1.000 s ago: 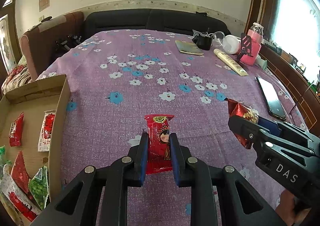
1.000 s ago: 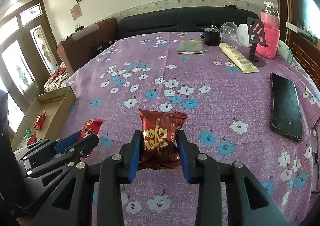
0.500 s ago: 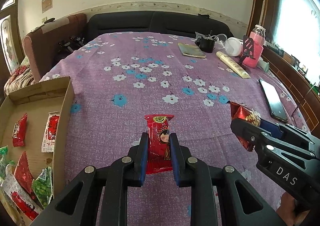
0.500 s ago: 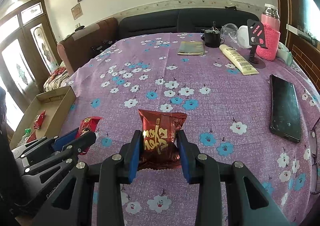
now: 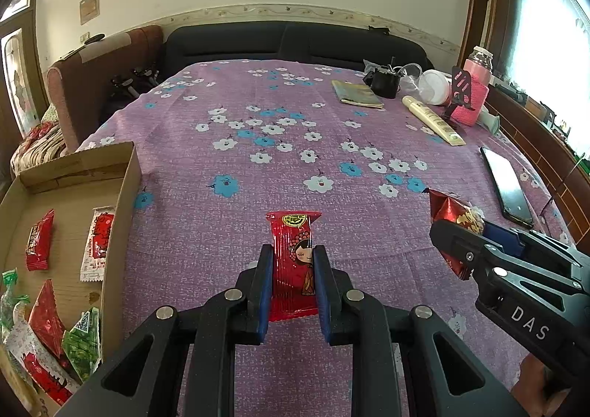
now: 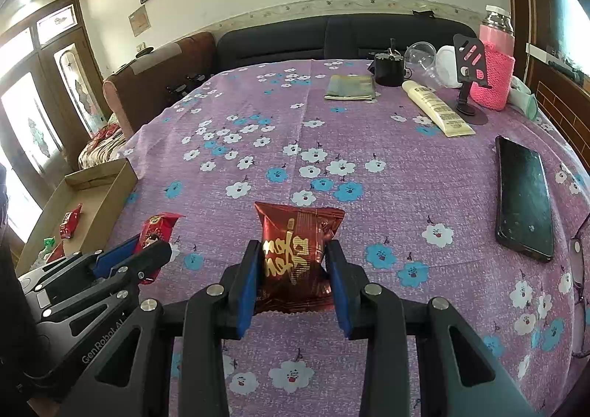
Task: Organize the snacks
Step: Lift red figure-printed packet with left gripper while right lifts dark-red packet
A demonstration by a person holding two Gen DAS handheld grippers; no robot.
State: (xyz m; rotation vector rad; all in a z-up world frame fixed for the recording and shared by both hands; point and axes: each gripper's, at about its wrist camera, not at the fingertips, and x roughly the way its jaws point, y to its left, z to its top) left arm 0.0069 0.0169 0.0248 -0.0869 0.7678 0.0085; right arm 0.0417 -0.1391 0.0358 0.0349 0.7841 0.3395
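My left gripper (image 5: 292,254) is shut on a slim red snack packet with a cartoon face (image 5: 293,251), held above the purple flowered tablecloth; the packet also shows in the right wrist view (image 6: 156,232). My right gripper (image 6: 291,251) is shut on a dark red foil snack bag with gold lettering (image 6: 295,251); the bag also shows at the right of the left wrist view (image 5: 451,214). A cardboard box (image 5: 127,173) at the left table edge holds several red, white and green snack packets (image 5: 38,240).
A black phone (image 6: 525,195) lies at the right. At the back right stand a cream tube (image 6: 437,109), a folded booklet (image 6: 350,87), a black cup (image 6: 389,68), a phone stand (image 6: 470,85) and a pink-sleeved bottle (image 6: 496,59). Sofas lie behind the table.
Both grippers have risen and pulled back a little with their snacks still held; more of the cardboard box shows on the left.
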